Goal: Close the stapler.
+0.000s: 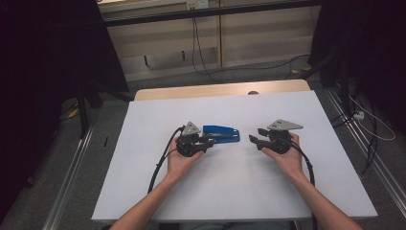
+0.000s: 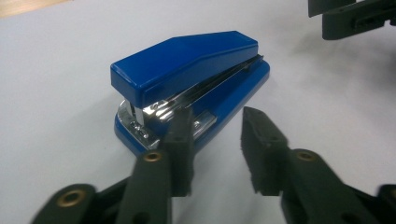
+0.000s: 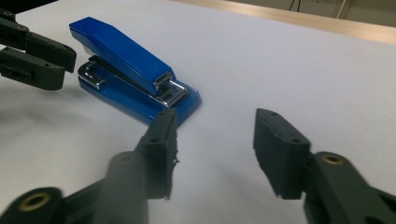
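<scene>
A blue stapler (image 1: 221,133) with a chrome front lies flat in the middle of the white table top (image 1: 239,191). My left gripper (image 1: 210,140) sits at the stapler's left end, pointing right. In the left gripper view its jaws (image 2: 217,126) stand open just short of the stapler (image 2: 187,70), with nothing between them. My right gripper (image 1: 254,135) is a short way off the stapler's right end, pointing left. Its jaws (image 3: 217,121) are open and empty in the right gripper view, with the stapler (image 3: 126,60) ahead and to the left. Each hand rests on the table.
A wooden table edge (image 1: 220,90) shows behind the white sheet. Cables (image 1: 201,57) run over the floor beyond it, and metal rails (image 1: 72,167) flank the table. Bare white surface lies around the stapler.
</scene>
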Available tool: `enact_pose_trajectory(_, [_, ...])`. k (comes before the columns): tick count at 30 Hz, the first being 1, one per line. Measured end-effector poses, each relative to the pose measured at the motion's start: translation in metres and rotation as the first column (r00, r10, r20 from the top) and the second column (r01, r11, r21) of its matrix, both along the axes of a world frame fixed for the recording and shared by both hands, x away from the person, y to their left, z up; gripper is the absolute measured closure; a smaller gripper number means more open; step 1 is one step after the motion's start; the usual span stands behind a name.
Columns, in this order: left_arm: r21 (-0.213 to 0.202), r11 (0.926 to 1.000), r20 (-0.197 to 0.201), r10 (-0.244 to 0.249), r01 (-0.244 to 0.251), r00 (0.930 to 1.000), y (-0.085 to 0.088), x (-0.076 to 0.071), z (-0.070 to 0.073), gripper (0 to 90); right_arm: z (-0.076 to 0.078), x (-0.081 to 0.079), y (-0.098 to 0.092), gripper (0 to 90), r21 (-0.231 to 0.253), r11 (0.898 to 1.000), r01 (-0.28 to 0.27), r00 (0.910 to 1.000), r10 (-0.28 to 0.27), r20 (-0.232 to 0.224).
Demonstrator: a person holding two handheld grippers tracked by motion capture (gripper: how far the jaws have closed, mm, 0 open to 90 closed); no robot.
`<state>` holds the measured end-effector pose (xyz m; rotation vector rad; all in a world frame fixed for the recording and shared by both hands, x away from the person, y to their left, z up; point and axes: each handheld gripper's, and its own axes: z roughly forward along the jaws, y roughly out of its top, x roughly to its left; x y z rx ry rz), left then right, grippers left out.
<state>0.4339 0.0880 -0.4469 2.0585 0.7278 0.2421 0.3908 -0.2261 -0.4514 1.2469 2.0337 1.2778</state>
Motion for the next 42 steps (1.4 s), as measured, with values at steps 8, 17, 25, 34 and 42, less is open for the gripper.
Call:
enact_pose_trajectory(8, [-0.003,0.9997,0.032,0.025,-0.025,0.9992,-0.002,-0.007,0.0,42.7,0.004,-0.001,0.0,16.6,0.035,0.998,0.053,0.9983,-0.054,0.021])
enact_pose_trajectory(17, [0.039,0.9969,0.082,0.065,-0.069,0.9945,-0.007,-0.018,0.007,11.6,0.009,-0.005,-0.002,11.0,0.015,0.997,0.07,0.9957,-0.071,0.06])
enact_pose_trajectory(25, [-0.013,0.9994,0.096,0.034,-0.033,0.9948,-0.001,-0.023,0.016,3.7,0.012,-0.013,0.005,3.0,0.044,0.999,0.03,0.9965,-0.033,0.077])
enact_pose_trajectory(34, [-0.028,0.9964,0.113,0.082,-0.08,0.9902,0.016,-0.039,0.016,4.2,0.016,-0.02,0.01,4.1,0.033,0.998,0.045,0.9948,-0.048,0.089])
enact_pose_trajectory(42, [-0.065,0.9909,0.111,0.125,-0.118,0.9859,0.038,-0.045,0.018,4.2,0.02,-0.032,0.01,4.2,0.031,0.997,0.073,0.9903,-0.076,0.116])
